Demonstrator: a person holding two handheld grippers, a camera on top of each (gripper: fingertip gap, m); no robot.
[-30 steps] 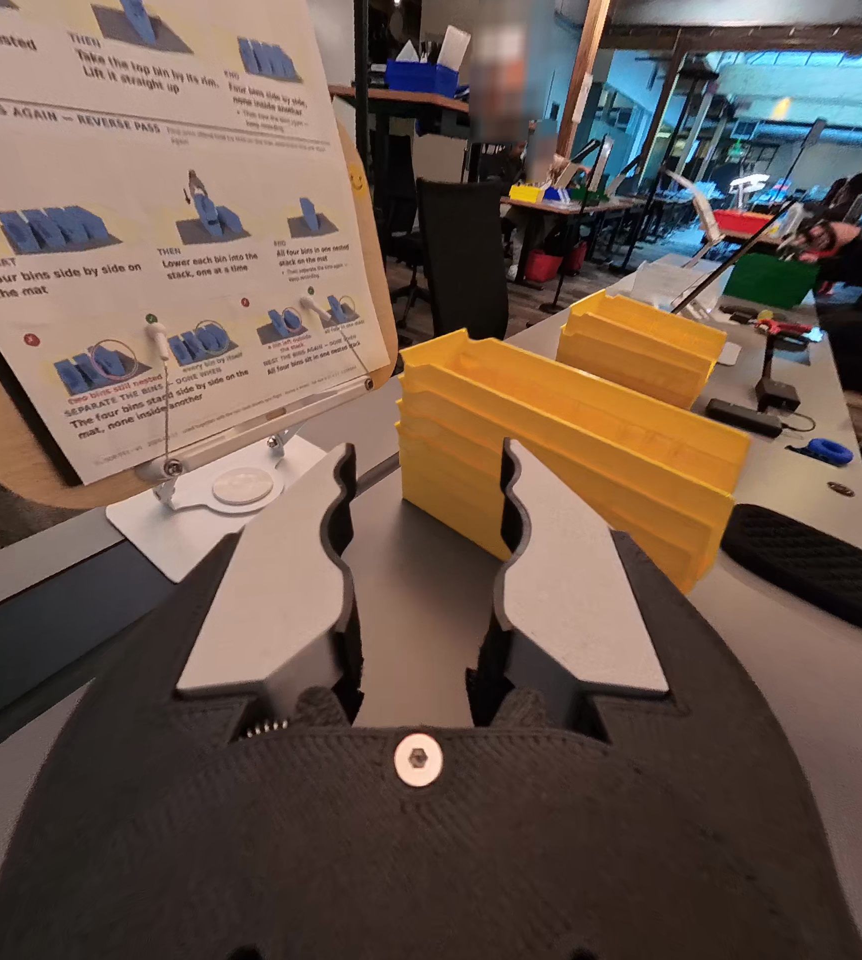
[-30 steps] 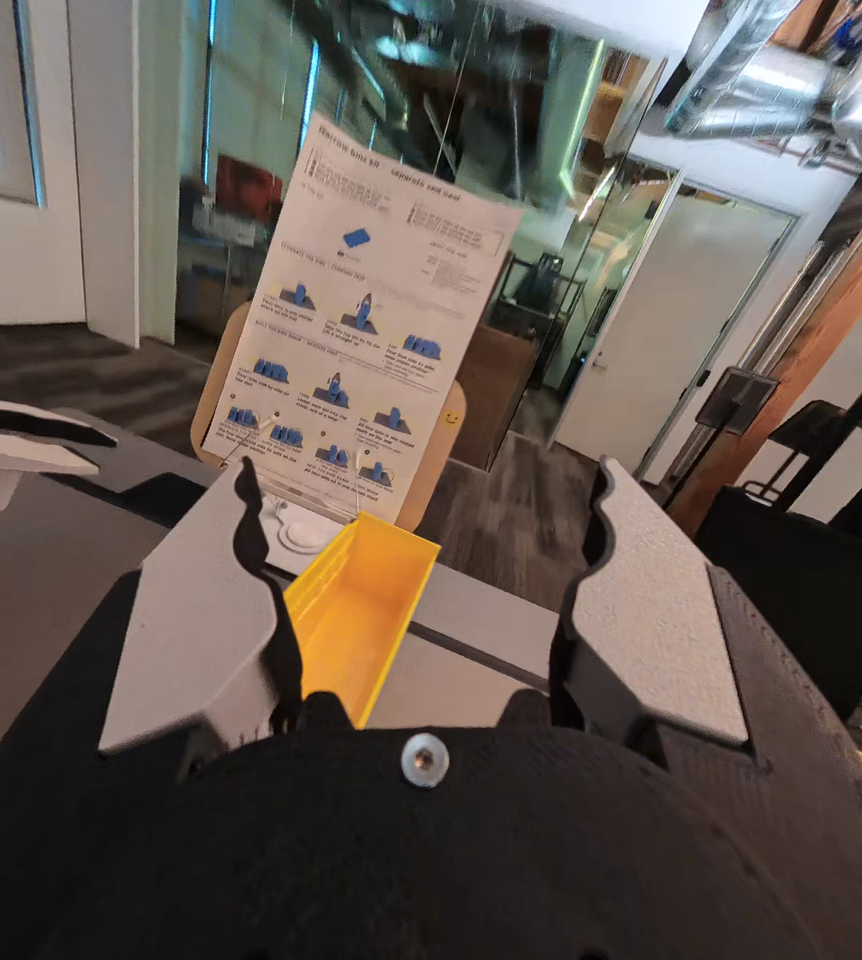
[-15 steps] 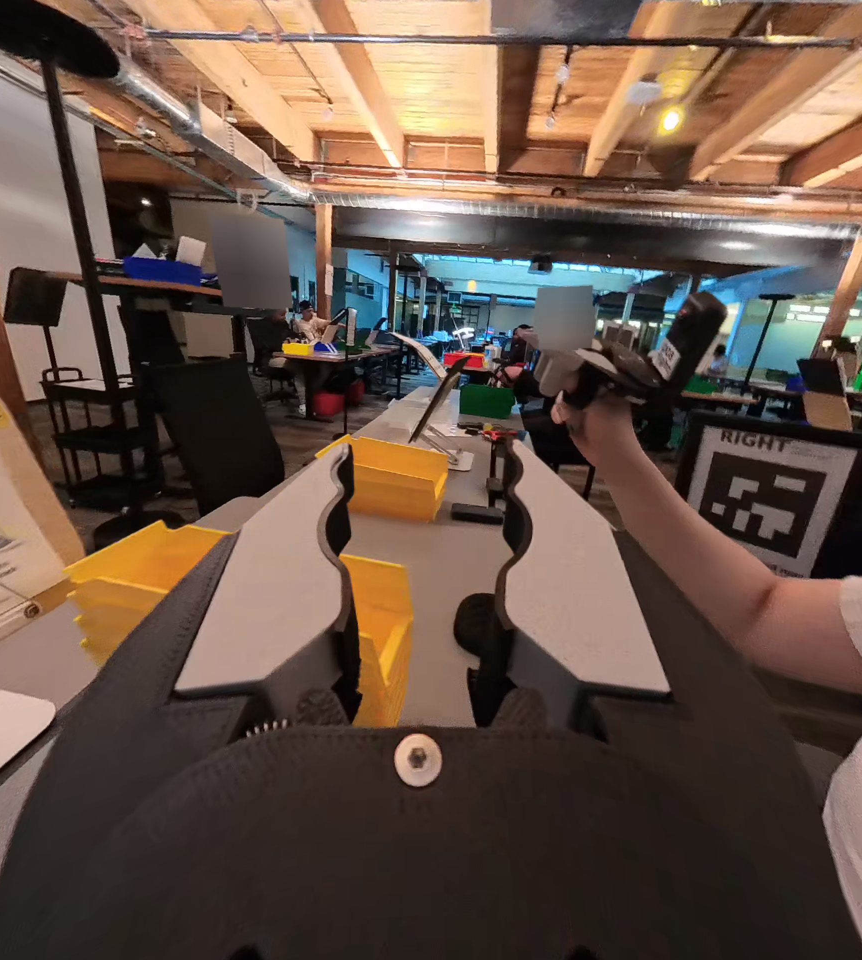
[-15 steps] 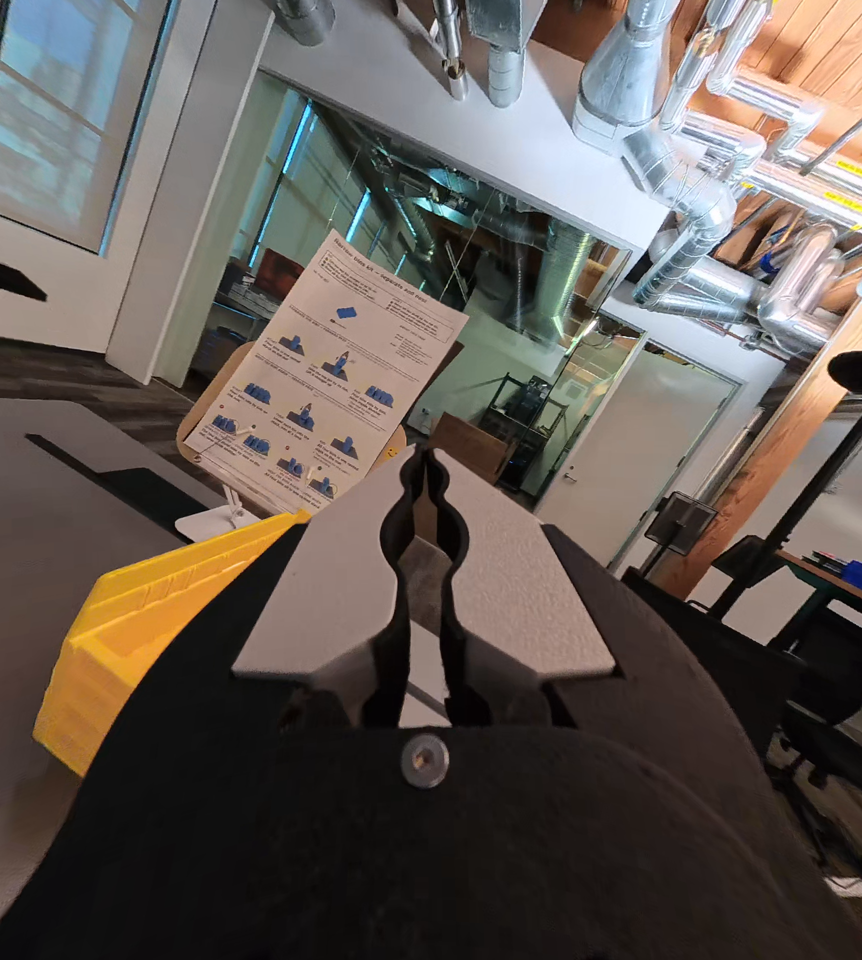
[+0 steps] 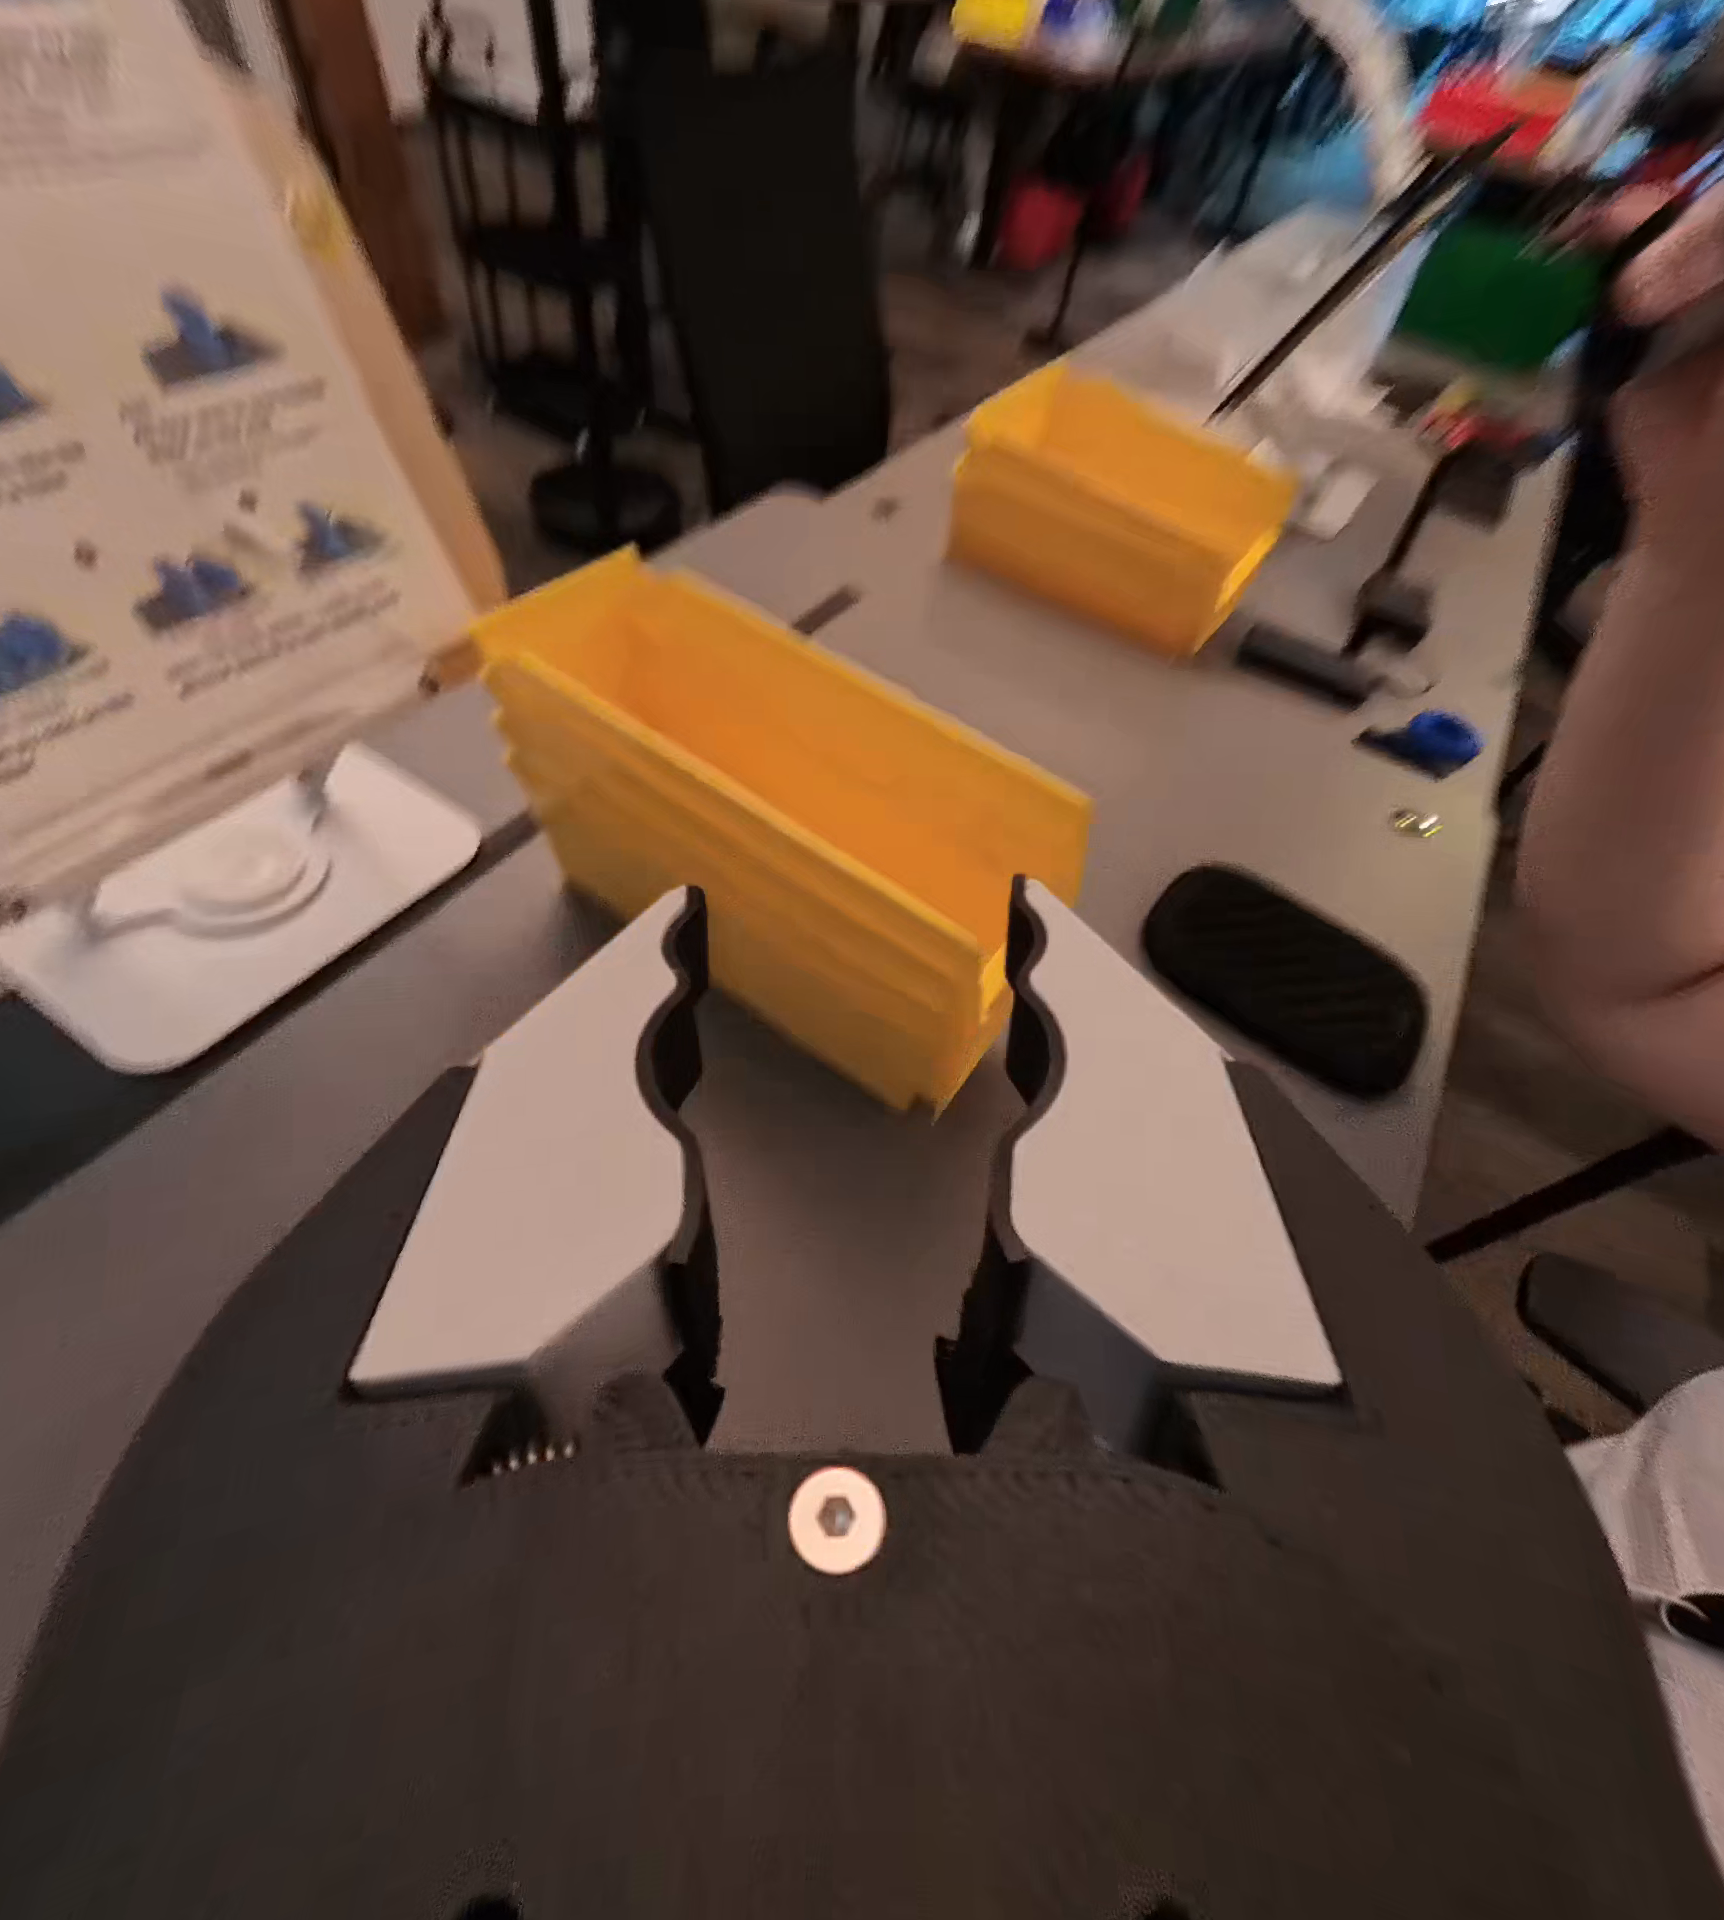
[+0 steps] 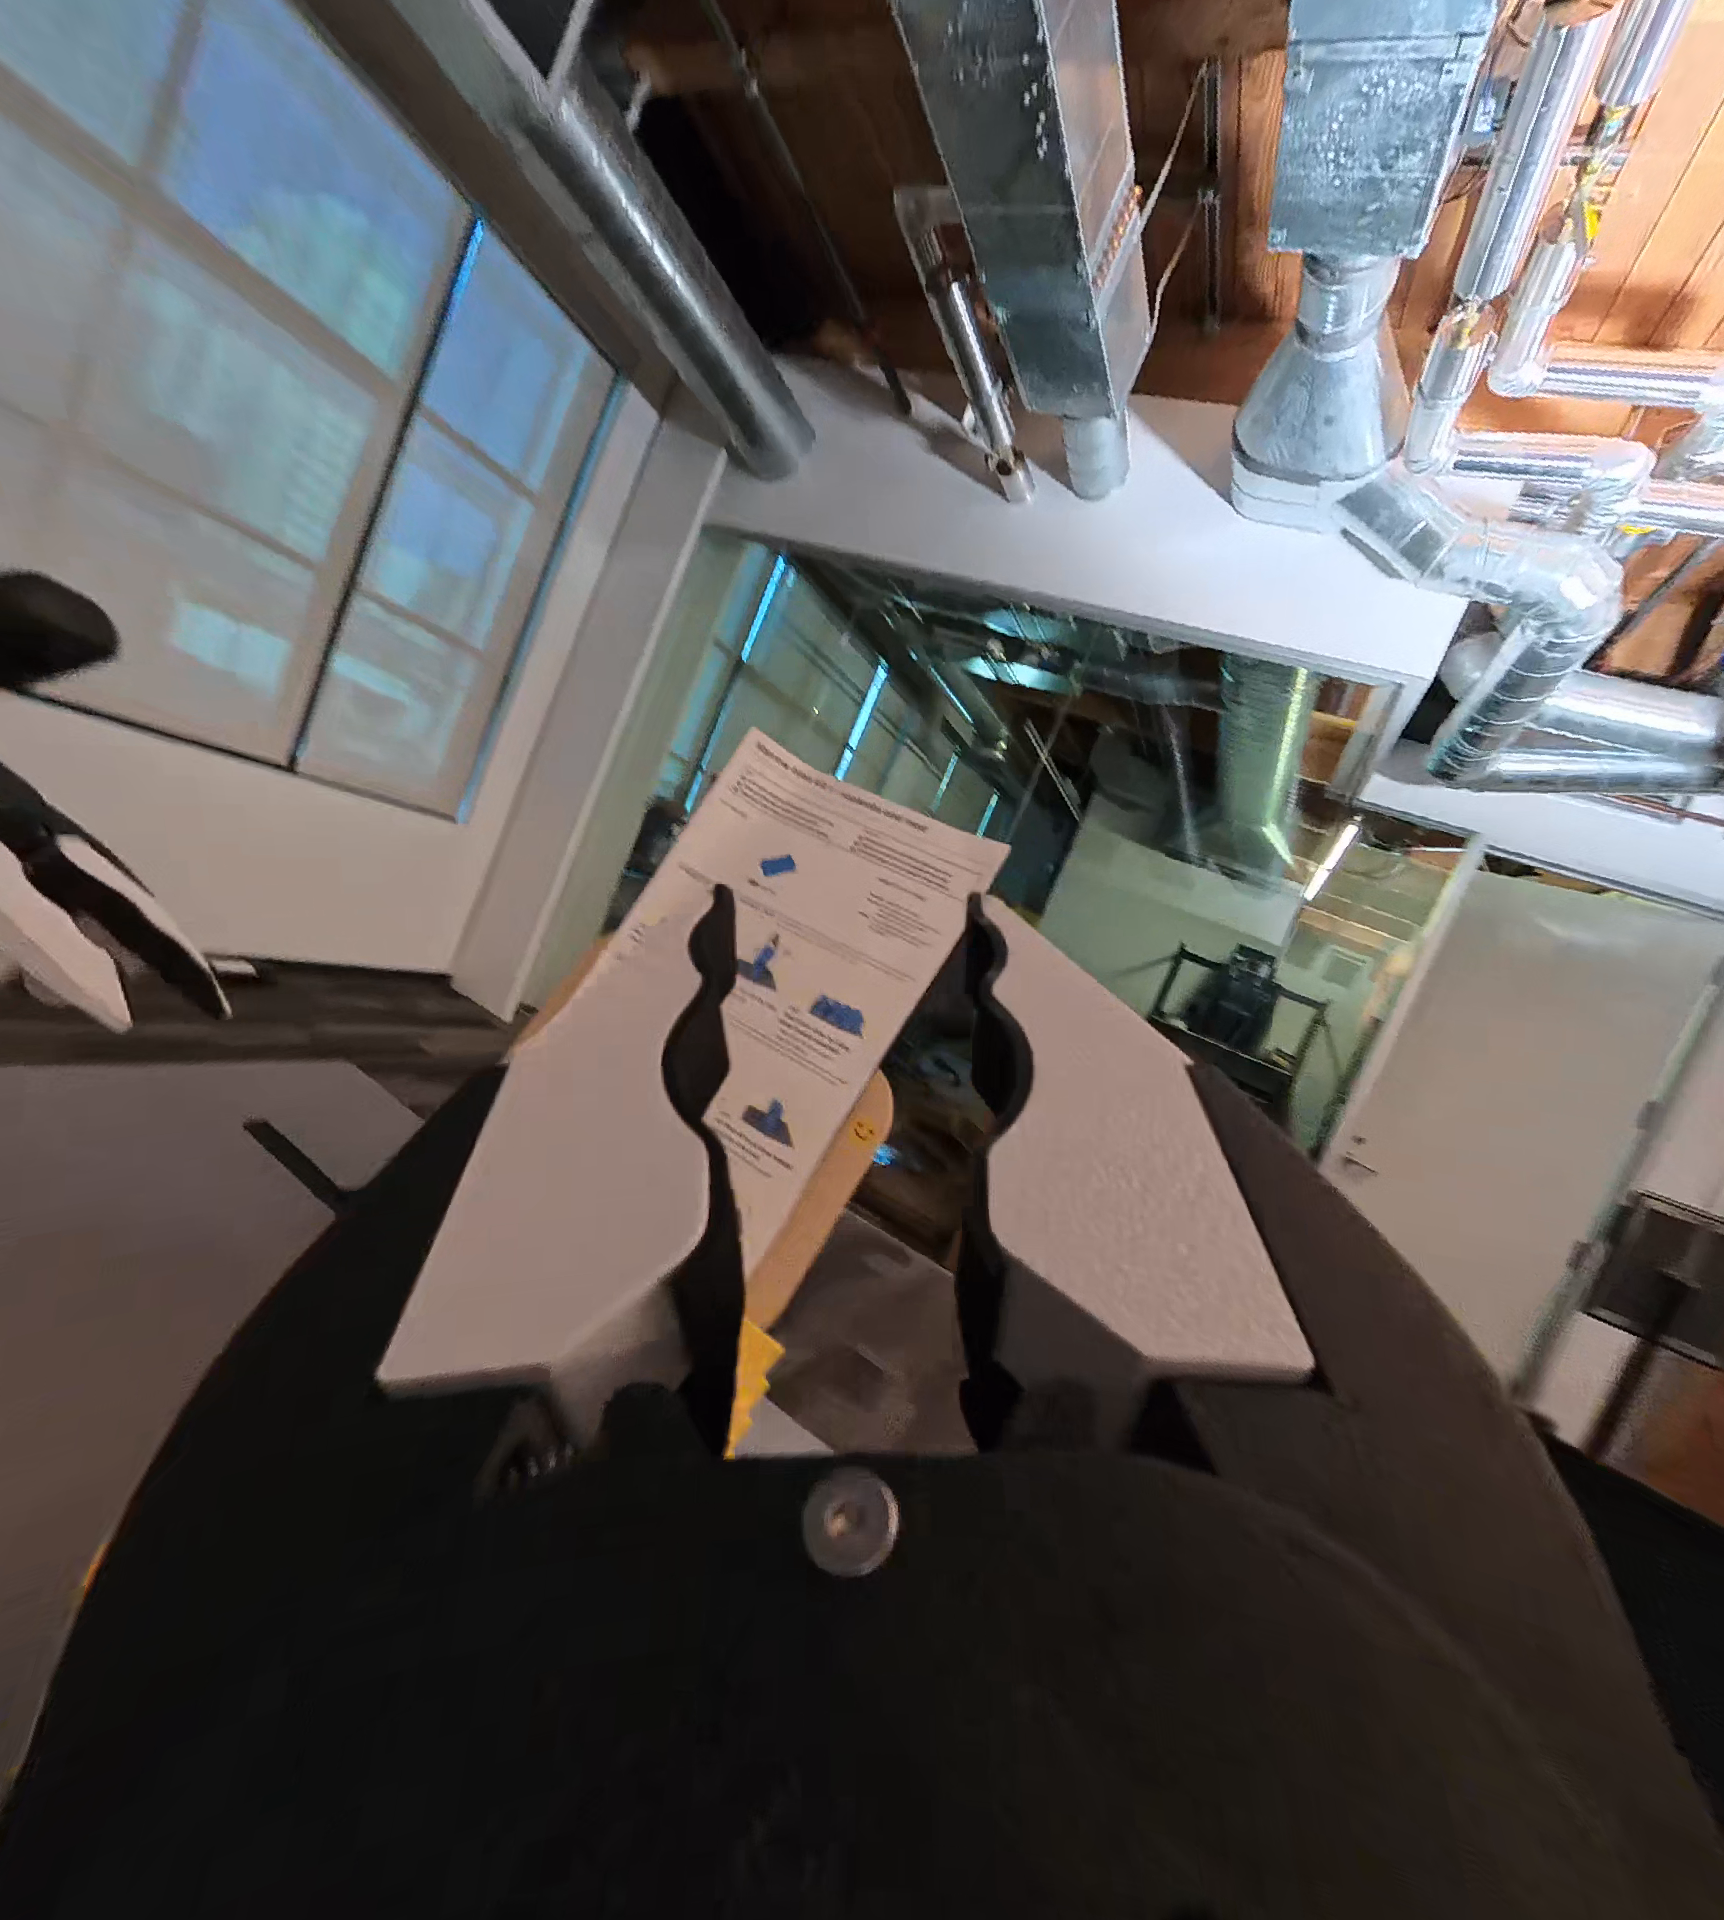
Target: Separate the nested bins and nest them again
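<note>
Gaping partway and bare, left tongs (image 5: 853,914) short of the nested yellow bins (image 5: 785,821); right tongs (image 6: 847,914) likewise.

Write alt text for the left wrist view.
An open hand-held gripper points at a stack of nested yellow bins on a grey table, holding nothing. An instruction sheet stands left; a second yellow stack sits beyond.

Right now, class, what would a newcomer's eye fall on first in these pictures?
The bright yellow nested bins on the grey table, just ahead of the open left hand-held gripper. A second yellow stack stands farther back, and an illustrated instruction sheet is propped at the left.
</note>
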